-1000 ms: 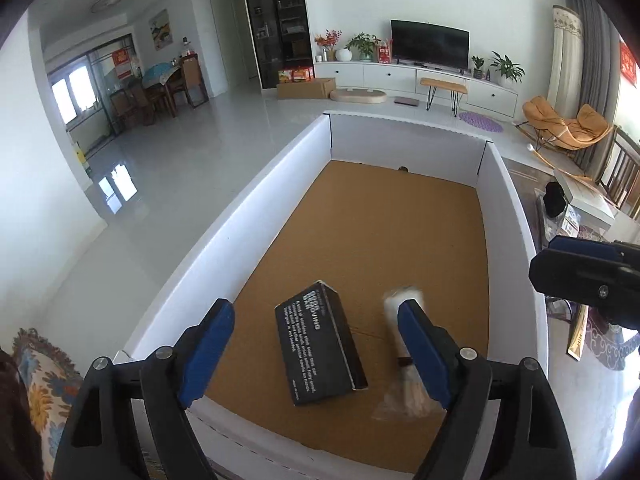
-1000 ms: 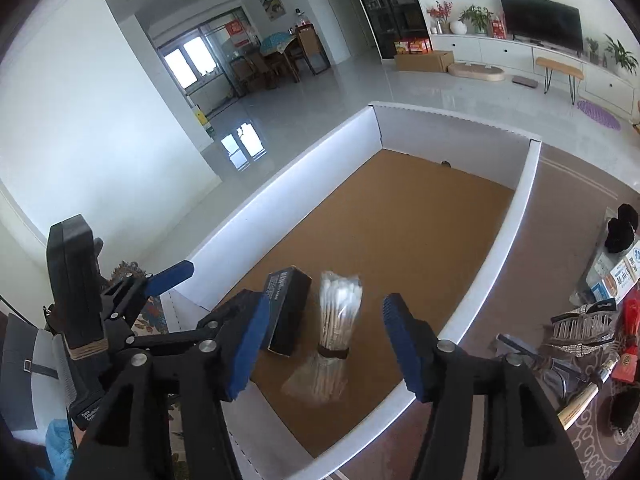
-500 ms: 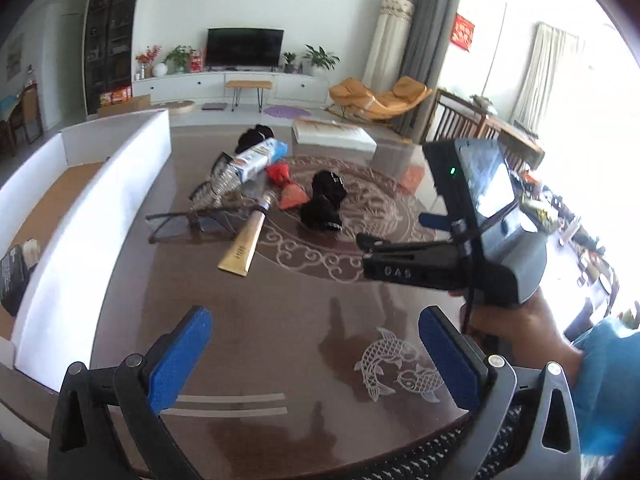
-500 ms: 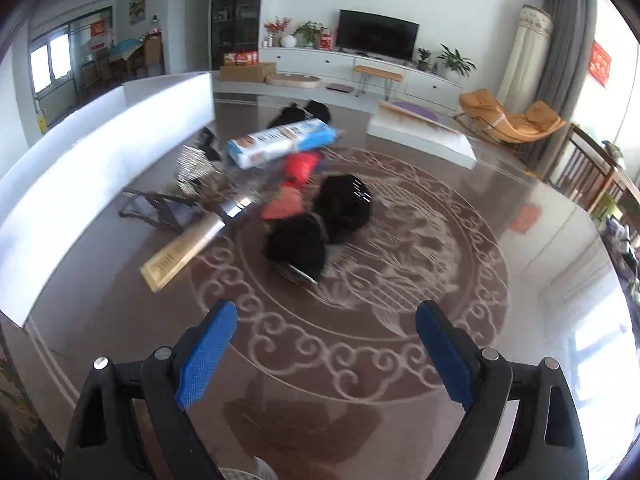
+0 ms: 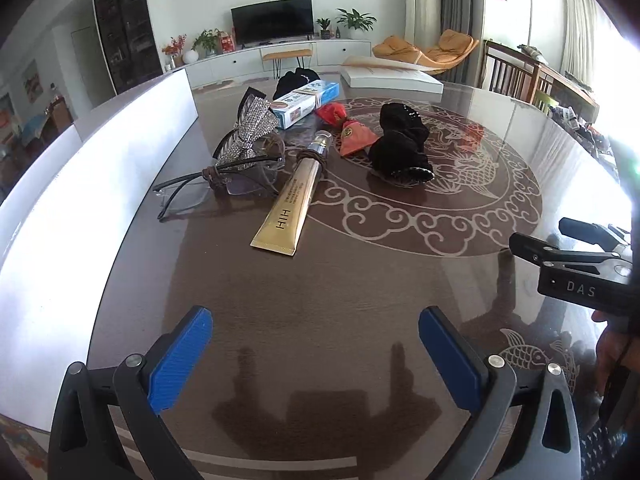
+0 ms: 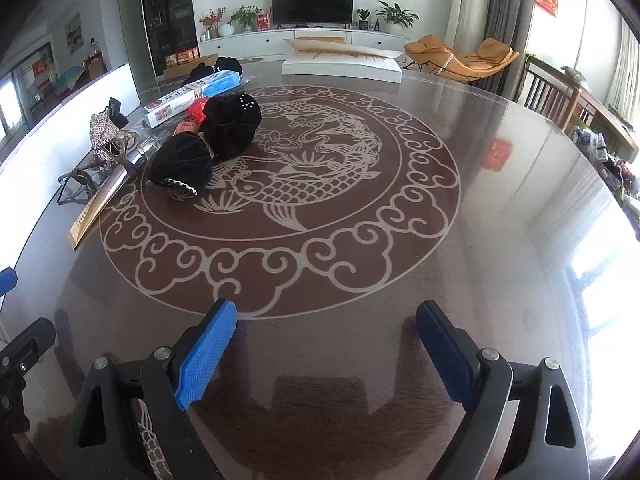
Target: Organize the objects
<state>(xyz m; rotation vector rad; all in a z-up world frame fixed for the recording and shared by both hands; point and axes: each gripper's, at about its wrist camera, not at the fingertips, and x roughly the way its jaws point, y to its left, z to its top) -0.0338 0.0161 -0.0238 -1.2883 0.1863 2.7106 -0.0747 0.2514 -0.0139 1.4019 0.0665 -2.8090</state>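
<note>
My left gripper (image 5: 316, 332) hangs open over the bare dark table, nothing between its blue pads. Ahead of it lie a gold tube (image 5: 288, 204), glasses (image 5: 224, 184), a rhinestone hair clip (image 5: 250, 132), a blue-white carton (image 5: 306, 102), red pouches (image 5: 354, 136) and black cloth bundles (image 5: 400, 144). My right gripper (image 6: 324, 316) is open too, empty, low over the table's fish pattern. From it the black bundles (image 6: 216, 140) sit far left, with the carton (image 6: 192, 98) and tube (image 6: 96, 208) beyond.
The white wall of the sorting box (image 5: 80, 184) runs along the table's left side. A flat white box (image 6: 340, 66) lies at the far edge. A hand (image 5: 612, 356) holds the right gripper's body (image 5: 576, 268) at the right. Chairs stand past the right rim.
Both grippers swung away from the cardboard-floored box, leaving the black carton and cotton swabs inside, and came down over the table. Both jaws opened wider.
</note>
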